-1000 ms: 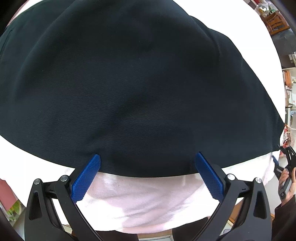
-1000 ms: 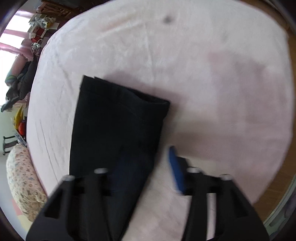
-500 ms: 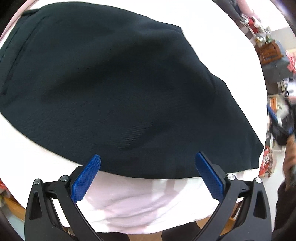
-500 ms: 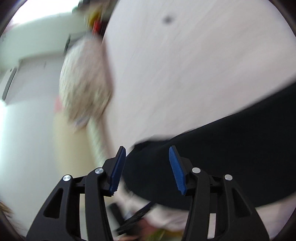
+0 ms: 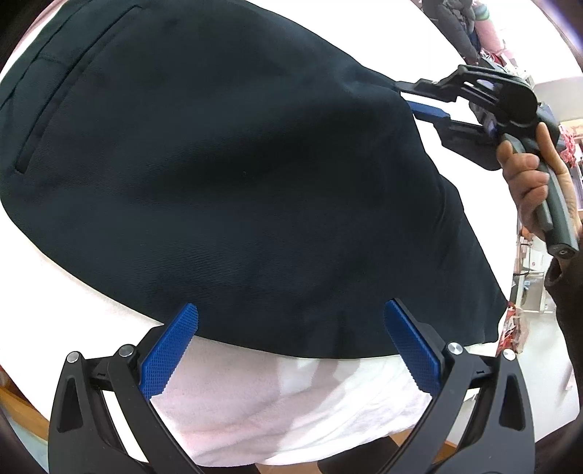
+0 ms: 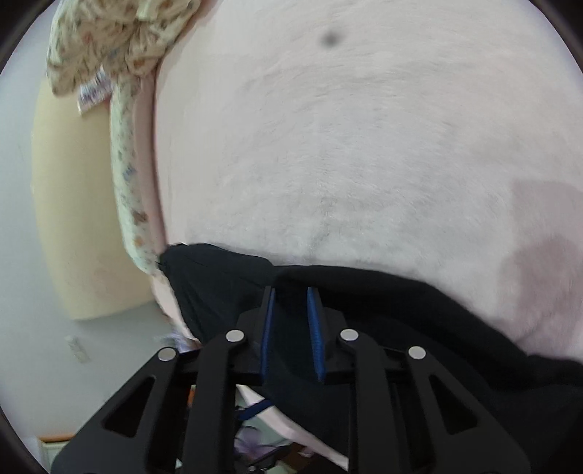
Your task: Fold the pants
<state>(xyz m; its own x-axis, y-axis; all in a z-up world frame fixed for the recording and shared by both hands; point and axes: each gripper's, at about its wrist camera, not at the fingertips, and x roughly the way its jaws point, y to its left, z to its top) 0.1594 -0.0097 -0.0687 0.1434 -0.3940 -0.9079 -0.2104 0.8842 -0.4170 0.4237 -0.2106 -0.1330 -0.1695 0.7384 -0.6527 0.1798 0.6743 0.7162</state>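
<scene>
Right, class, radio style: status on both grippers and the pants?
Left gripper open, over the hem. Right gripper just closed, pinching pants edge. Pants flat on pink blanket. Nothing obstructing.

You're in a home bedroom: a bed with a fuzzy pale pink blanket (image 6: 364, 146), a floral-print quilt (image 6: 109, 43) bunched at its edge, a cream headboard (image 6: 69, 218) against the wall, and clothes hanging (image 5: 462, 22) in the background.

The dark folded pants (image 5: 237, 175) lie on the pale fleece blanket (image 6: 346, 146) covering the bed. At the bed's left edge in the right wrist view, a floral patterned cushion (image 6: 109, 43) lies beyond the pants' corner.
</scene>
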